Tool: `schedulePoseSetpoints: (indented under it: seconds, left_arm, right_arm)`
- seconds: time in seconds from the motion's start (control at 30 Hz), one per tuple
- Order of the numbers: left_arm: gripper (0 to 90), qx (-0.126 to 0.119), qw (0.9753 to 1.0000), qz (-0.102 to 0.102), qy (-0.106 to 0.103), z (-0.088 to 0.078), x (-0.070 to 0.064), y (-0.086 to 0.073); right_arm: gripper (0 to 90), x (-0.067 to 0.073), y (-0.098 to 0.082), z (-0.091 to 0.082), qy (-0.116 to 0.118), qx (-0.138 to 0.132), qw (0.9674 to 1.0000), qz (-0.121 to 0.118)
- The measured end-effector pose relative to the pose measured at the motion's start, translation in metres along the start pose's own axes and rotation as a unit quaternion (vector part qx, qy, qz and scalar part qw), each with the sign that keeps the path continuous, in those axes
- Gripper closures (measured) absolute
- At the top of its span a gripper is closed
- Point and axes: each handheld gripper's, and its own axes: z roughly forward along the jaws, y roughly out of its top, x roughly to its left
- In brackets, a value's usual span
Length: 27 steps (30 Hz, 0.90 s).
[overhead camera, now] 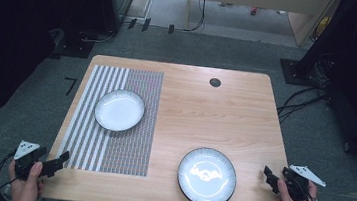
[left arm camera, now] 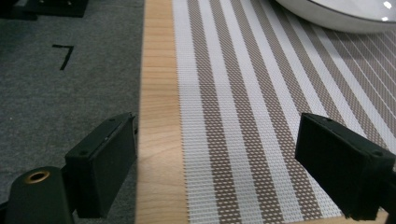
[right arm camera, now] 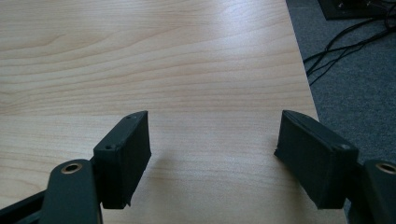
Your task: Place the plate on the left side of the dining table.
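High view: both hands wait at the table's (overhead camera: 245,112) near corners, left gripper (overhead camera: 62,159) and right gripper (overhead camera: 269,176) with jaws spread, empty. Nothing seems started; one plate (overhead camera: 119,110) sits on the striped mat (overhead camera: 126,150), another plate (overhead camera: 206,176) near the right gripper, likely next to be reached.

**Two plates, well apart**

Far left: white plate (overhead camera: 119,110), upright, on the striped placemat (overhead camera: 111,144), its rim also seen in the left gripper view (left arm camera: 336,18). Near right: dark-rimmed white plate (overhead camera: 206,177), upright on bare table (overhead camera: 215,114), close to the near edge.
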Motion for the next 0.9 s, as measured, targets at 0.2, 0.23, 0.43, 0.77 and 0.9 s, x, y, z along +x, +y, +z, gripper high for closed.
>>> schedulePoseSetpoints:
  seconds: [0.2, 0.23, 0.43, 0.77, 0.9]
  left_arm:
    - [13.1, 0.018, 0.9997, 0.016, 0.004, 0.006, -0.004, -0.003]
    - [13.1, 0.021, 0.9996, 0.018, 0.004, 0.006, -0.004, -0.003]
    - [13.1, 0.024, 0.999, 0.036, 0.012, 0.008, -0.006, -0.005]
    - [13.3, 0.026, 0.9974, 0.062, 0.026, 0.011, -0.011, -0.006]
    - [13.4, 0.026, 0.9973, 0.063, 0.025, 0.011, -0.011, -0.006]
  right_arm:
    - [23.7, 0.004, 0.0, 0.001, -0.009, 0.005, 0.9998, -0.016]
    - [23.1, 0.006, 0.0, 0.002, -0.015, 0.009, 0.9995, -0.025]
    - [18.4, 0.012, 0.0, 0.005, -0.028, 0.02, 0.9979, -0.054]
    - [17.1, 0.013, 0.0, 0.005, -0.028, 0.022, 0.9979, -0.053]
    - [16.6, 0.013, 0.0, 0.005, -0.028, 0.022, 0.9979, -0.053]
